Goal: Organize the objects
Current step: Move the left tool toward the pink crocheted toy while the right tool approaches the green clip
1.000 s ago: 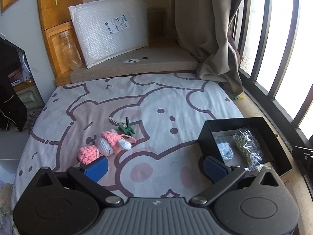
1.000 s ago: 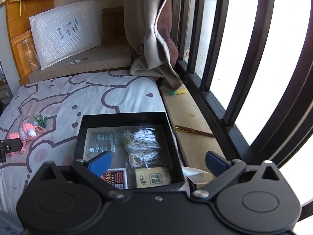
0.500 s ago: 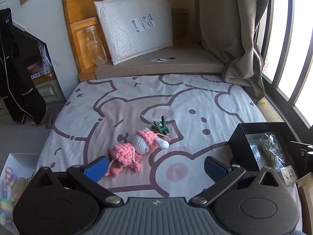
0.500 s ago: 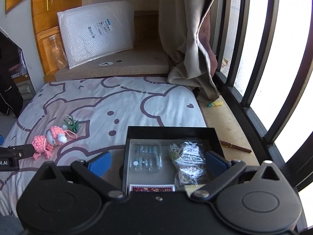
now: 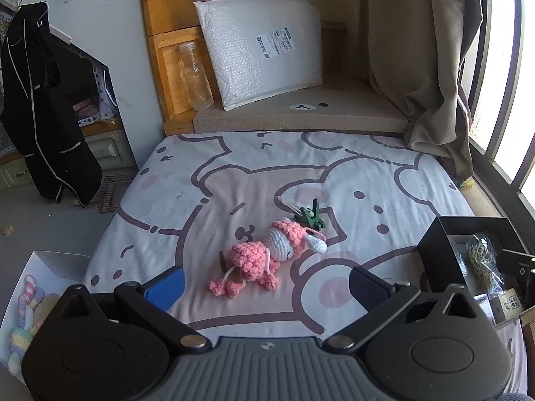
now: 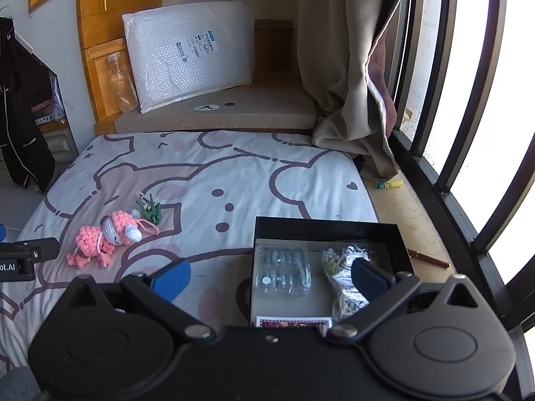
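A pink and white crochet toy (image 5: 267, 255) lies on the bed sheet, and shows in the right wrist view (image 6: 107, 237) too. A green clip (image 5: 309, 217) lies just beyond it, also in the right wrist view (image 6: 152, 212). My left gripper (image 5: 265, 285) is open and empty, just short of the toy. A black open box (image 6: 324, 230) on the bed's right side holds a clear plastic case (image 6: 282, 269), a bag of rubber bands (image 6: 346, 277) and cards. My right gripper (image 6: 271, 275) is open and empty over the box's near left part.
A white box (image 5: 40, 267) with crochet toys stands on the floor at the left. A bubble-wrap parcel (image 5: 264, 50) and a clear bottle (image 5: 195, 75) stand at the back. A curtain (image 6: 347, 67) and window bars (image 6: 468, 100) are at the right. A black jacket (image 5: 40, 117) hangs left.
Both grippers have swung to the left. The toy now lies centred before my left gripper, and the box has slid toward the right of both views. Both stay open.
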`<action>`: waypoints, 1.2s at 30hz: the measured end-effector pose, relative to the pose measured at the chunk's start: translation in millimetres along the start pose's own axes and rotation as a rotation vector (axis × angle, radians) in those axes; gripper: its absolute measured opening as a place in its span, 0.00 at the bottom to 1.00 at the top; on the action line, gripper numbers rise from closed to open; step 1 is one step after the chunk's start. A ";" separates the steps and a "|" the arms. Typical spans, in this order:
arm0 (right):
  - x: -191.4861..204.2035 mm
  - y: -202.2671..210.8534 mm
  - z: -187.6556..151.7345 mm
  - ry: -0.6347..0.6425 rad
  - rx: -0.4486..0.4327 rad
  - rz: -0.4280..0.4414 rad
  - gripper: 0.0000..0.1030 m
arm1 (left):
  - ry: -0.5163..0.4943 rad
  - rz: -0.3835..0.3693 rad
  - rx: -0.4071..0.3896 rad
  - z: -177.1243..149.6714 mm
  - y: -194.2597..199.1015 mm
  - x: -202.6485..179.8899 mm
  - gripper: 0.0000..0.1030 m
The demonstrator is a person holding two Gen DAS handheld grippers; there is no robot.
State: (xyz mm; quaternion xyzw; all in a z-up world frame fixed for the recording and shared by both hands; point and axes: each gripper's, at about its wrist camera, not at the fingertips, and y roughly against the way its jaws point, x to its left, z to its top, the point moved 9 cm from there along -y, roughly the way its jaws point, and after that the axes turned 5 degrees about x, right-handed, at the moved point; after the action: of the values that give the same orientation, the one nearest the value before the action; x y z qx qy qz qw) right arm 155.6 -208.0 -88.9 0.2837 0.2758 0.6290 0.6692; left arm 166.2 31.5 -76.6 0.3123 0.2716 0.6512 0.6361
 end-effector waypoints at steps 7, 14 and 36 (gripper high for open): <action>8.2 -2.1 1.6 -0.002 -0.018 0.027 1.00 | 0.018 -0.009 -0.007 -1.2 -1.2 9.2 1.00; 21.7 -10.1 8.3 -0.002 -0.032 0.072 1.00 | 0.034 -0.015 -0.031 0.5 -6.5 14.4 1.00; 44.4 -64.7 43.1 -0.051 -0.059 0.139 1.00 | -0.158 -0.055 -0.006 11.4 -72.3 0.8 1.00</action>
State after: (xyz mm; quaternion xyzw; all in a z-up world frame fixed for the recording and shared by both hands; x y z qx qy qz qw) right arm 233.7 -168.2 -106.8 0.2981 0.2195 0.6745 0.6387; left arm 222.4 34.8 -123.4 0.3531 0.2270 0.6076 0.6742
